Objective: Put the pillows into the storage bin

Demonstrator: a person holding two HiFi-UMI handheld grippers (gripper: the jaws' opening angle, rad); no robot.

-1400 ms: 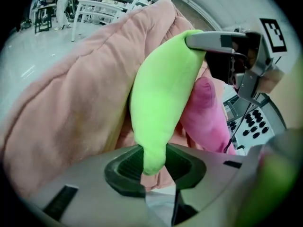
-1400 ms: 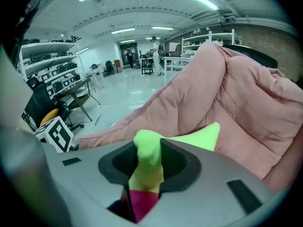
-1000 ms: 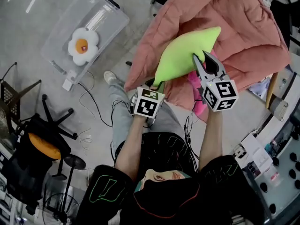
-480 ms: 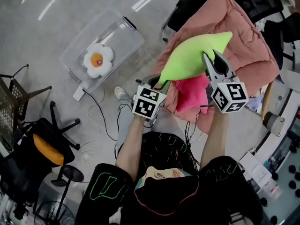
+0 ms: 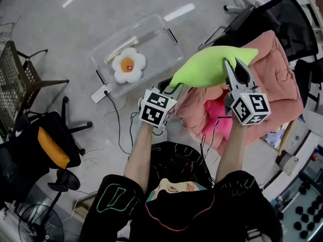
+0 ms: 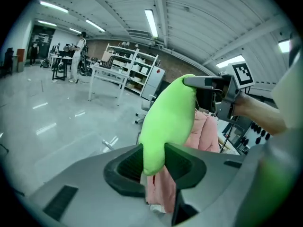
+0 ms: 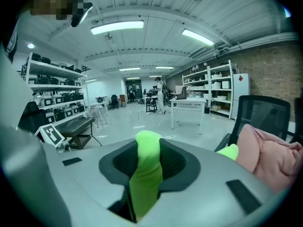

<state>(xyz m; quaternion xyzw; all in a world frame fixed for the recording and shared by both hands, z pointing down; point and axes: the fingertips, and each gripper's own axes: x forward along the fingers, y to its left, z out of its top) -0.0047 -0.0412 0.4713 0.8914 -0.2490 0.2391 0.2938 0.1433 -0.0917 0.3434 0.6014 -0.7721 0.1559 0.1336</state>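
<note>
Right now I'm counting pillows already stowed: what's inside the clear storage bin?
One white flower pillow with an orange centre lies in the storage bin; whatever is under it is covered.

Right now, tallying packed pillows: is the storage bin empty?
Not empty: a white flower pillow lies inside the clear storage bin; the green pillow is outside.

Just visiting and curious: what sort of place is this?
Probably a lab or workshop: open shelving racks loaded with equipment, a white worktable, a strip light overhead, and an office chair.
</note>
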